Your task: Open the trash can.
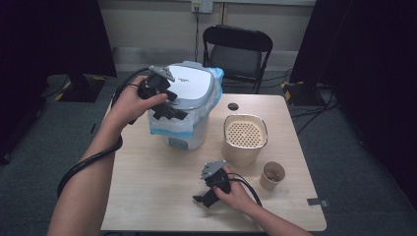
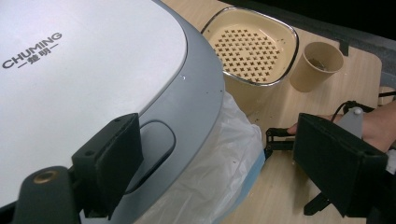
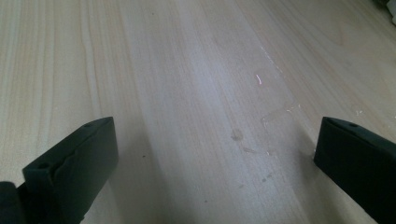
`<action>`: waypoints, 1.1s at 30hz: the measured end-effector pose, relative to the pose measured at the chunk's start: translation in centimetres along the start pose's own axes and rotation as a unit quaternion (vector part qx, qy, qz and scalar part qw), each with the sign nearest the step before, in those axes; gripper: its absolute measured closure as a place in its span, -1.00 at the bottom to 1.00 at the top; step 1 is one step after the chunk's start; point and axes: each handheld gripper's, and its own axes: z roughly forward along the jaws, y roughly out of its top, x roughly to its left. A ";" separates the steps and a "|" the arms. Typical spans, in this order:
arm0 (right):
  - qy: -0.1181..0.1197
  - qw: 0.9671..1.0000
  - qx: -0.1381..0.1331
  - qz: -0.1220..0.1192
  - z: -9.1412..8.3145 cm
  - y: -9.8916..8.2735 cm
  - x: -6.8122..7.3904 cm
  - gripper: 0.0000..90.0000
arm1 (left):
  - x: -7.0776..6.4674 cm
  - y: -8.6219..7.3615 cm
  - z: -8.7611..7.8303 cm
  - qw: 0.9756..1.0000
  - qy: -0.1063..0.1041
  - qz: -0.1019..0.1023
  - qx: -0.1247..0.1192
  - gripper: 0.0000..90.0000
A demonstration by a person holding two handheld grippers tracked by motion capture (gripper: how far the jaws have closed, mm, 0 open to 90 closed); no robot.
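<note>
left gripper view: hand-held gripper (image 2: pixel 215 163) open over bin lid (image 2: pixel 93 84)

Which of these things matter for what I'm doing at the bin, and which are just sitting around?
In the job:
- lidded bin
- its plastic liner bag
- left gripper, jaws apart at the lid's front edge

Lying about:
- beige perforated container
- paper cup
- small black disc
- folding chair
- right gripper, open, low over bare table

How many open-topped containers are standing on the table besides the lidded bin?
2: the perforated beige basket stands right of the bin, and the paper cup stands at the basket's near right. None appears hidden.
</note>
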 end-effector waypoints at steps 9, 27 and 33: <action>0.000 1.000 0.000 0.000 0.0 0.0 0.0 -1.00 | 0.0 -0.1 0.0 1.000 0.000 0.000 0.000 -0.66; -0.001 1.000 0.001 -0.001 0.0 0.0 0.0 -1.00 | -0.6 -0.4 0.0 1.000 0.008 0.019 -0.005 -0.63; 0.000 1.000 0.001 0.001 0.0 0.0 0.0 -1.00 | -1.1 -1.1 -0.4 1.000 0.005 0.016 -0.017 -0.64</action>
